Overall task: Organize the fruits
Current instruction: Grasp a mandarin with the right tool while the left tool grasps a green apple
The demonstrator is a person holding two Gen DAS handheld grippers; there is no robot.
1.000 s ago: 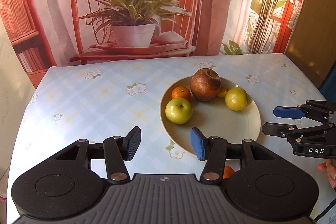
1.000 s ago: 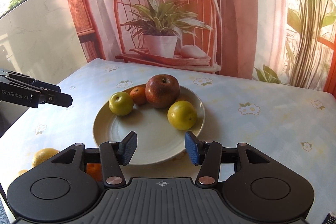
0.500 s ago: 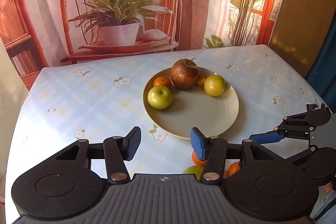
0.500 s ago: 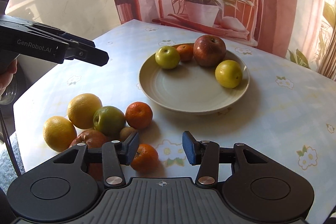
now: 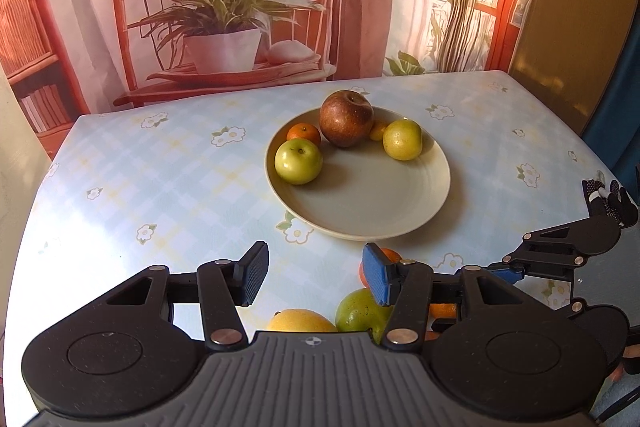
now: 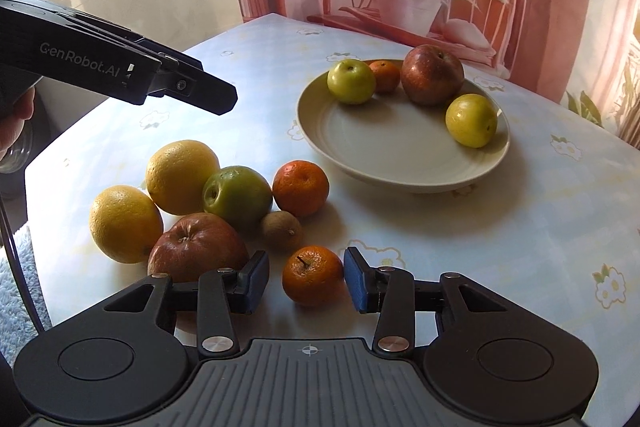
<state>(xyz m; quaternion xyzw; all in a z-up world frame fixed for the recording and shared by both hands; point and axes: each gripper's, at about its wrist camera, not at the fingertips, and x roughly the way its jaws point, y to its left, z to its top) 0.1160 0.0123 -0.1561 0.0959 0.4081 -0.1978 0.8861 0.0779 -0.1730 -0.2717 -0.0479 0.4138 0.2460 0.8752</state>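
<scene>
Between the jaws of our right gripper, which have just been closing but stand apart, a small round orange tangerine sits on the desk, while our left gripper hangs open, empty.

The right gripper, jaws just closing, straddles a small orange without clearly pressing it, while the left gripper hangs part-open and empty beyond that orange.

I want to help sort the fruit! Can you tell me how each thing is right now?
Plate: holding some fruit, half bare.
Loose fruit pile: on the table, waiting.
Small orange: between the right gripper's closing fingers, not squeezed yet.
Left gripper: open, holding nothing.
</scene>
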